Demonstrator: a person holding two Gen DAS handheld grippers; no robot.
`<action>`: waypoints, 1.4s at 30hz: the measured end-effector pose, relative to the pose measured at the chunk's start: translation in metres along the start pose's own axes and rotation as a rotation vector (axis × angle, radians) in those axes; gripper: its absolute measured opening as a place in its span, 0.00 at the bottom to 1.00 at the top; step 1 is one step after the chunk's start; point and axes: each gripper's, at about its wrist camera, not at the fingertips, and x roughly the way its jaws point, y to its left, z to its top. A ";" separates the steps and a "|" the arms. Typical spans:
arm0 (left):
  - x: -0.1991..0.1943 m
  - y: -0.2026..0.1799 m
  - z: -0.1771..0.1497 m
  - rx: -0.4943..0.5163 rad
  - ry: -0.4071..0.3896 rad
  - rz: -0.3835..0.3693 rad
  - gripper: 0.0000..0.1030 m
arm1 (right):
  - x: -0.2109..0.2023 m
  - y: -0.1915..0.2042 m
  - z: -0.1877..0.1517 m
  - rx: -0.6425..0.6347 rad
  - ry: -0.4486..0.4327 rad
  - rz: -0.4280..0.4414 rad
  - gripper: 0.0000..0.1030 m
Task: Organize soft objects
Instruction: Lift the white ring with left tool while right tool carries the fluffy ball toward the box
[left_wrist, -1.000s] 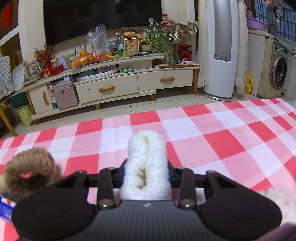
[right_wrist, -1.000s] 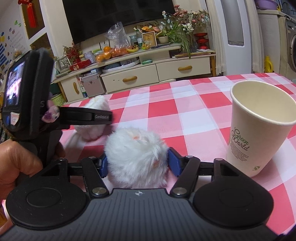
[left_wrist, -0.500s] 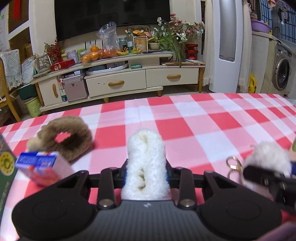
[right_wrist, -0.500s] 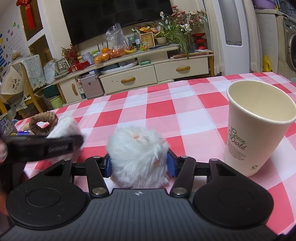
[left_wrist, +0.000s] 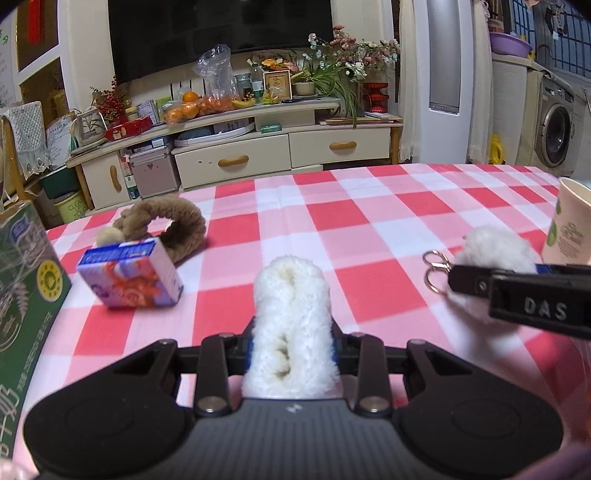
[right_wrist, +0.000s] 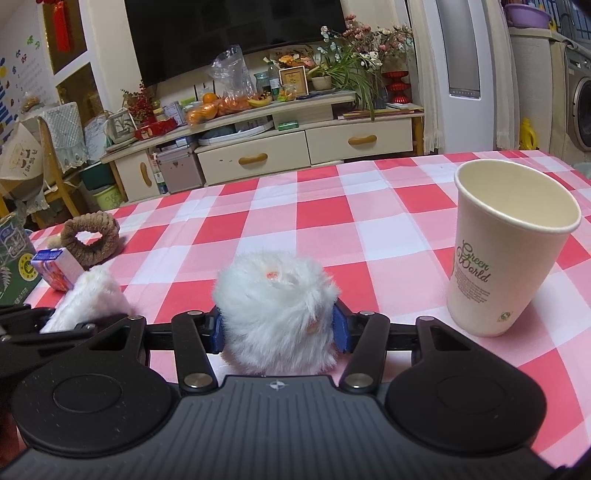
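Observation:
My left gripper (left_wrist: 291, 343) is shut on a white fluffy scrunchie (left_wrist: 291, 314), folded flat between the fingers. It also shows in the right wrist view (right_wrist: 88, 295) at the lower left. My right gripper (right_wrist: 279, 328) is shut on a white fur pompom (right_wrist: 277, 310). In the left wrist view the pompom (left_wrist: 495, 251) sits at the right with its metal key rings (left_wrist: 436, 269). A brown fuzzy scrunchie (left_wrist: 166, 225) lies on the checked tablecloth (left_wrist: 369, 236) at the far left, also seen in the right wrist view (right_wrist: 92, 236).
A paper cup (right_wrist: 509, 247) stands upright just right of my right gripper. A small purple carton (left_wrist: 133, 273) lies in front of the brown scrunchie. A green box (left_wrist: 22, 295) stands at the left table edge. A TV cabinet (left_wrist: 236, 147) is beyond the table.
My left gripper has swung with the white scrunchie, bringing the carton, green box and my right gripper into its view. The right gripper has stayed beside the cup, holding the pompom.

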 end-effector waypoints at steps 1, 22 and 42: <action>-0.003 0.000 -0.003 0.001 -0.002 0.001 0.31 | 0.000 0.001 -0.001 -0.003 -0.002 0.000 0.64; -0.050 0.004 -0.043 0.070 -0.034 -0.014 0.31 | -0.025 0.020 -0.025 -0.025 -0.041 -0.054 0.63; -0.092 0.019 -0.058 0.097 -0.045 -0.133 0.30 | -0.070 0.043 -0.057 -0.016 0.022 -0.068 0.58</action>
